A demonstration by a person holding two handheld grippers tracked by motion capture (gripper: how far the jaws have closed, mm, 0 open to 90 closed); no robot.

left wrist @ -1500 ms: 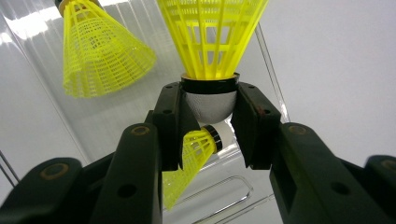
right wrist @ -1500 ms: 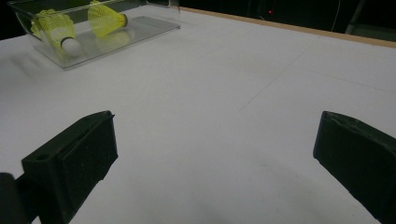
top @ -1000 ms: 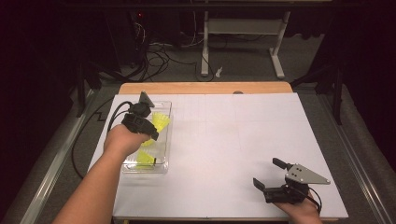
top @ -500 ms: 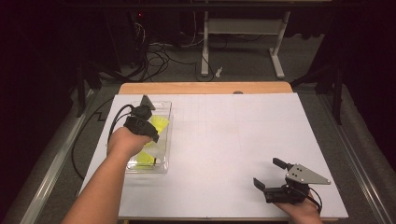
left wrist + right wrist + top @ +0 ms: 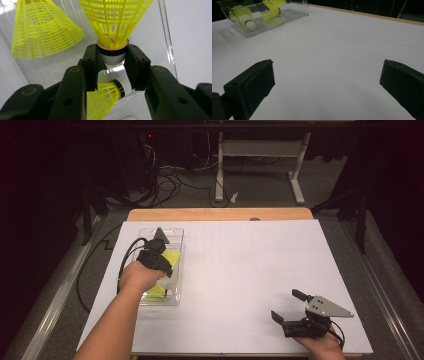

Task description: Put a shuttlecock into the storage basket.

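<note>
Yellow mesh-skirted shuttlecock [image 5: 113, 20] with white, black-banded cork; clear box [image 5: 176, 265]; white table [image 5: 260, 275].

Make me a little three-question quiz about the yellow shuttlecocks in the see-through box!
1. True or false: the left gripper is shut on a shuttlecock's cork end.
2. Where do the shuttlecocks lie? A) in the clear plastic box B) on the bare white table C) on the floor
3. Fill in: the right gripper's jaws stand ____.

Key: 1 true; 2 A; 3 open, with nothing between them.
</note>
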